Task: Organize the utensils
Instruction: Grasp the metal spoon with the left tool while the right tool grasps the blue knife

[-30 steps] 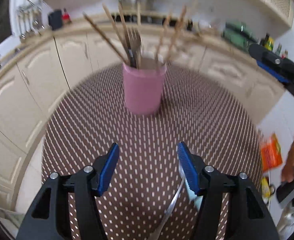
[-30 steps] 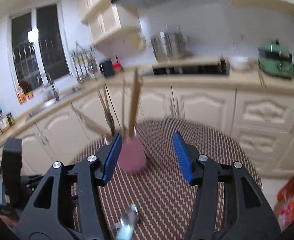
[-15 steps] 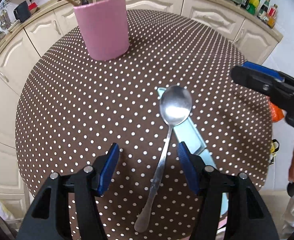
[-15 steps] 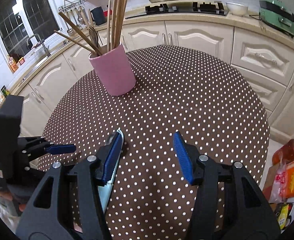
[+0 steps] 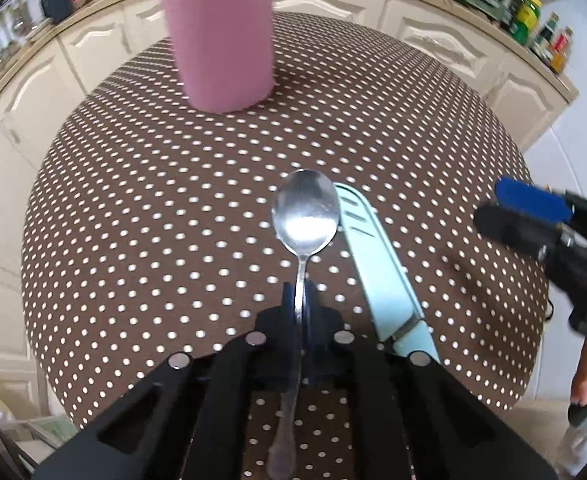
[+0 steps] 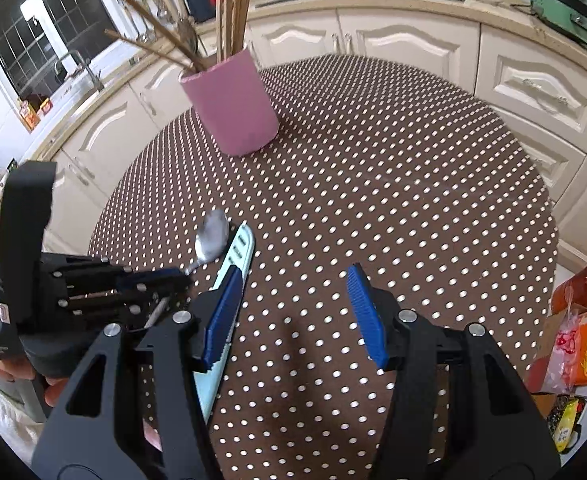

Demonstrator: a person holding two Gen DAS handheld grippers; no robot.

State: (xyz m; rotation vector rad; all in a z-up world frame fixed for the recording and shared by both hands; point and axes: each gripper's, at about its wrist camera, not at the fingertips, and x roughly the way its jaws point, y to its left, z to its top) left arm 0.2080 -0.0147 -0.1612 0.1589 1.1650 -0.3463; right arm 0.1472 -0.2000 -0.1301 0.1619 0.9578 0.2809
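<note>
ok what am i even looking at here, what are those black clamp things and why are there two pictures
Those black clamps are two hand-held grippers, one in each of a person's hands. Each carries a wide-angle camera looking along its fingers, so you get one picture per hand.

The left hand-held gripper has shut on the handle of a metal spoon. The right hand-held gripper is open with nothing between its blue pads; it hovers over the round table with the dotted brown cloth.

Beside the spoon lies a pale blue knife in a sheath. Further back stands a pink utensil holder with chopsticks and other utensils in it.
</note>
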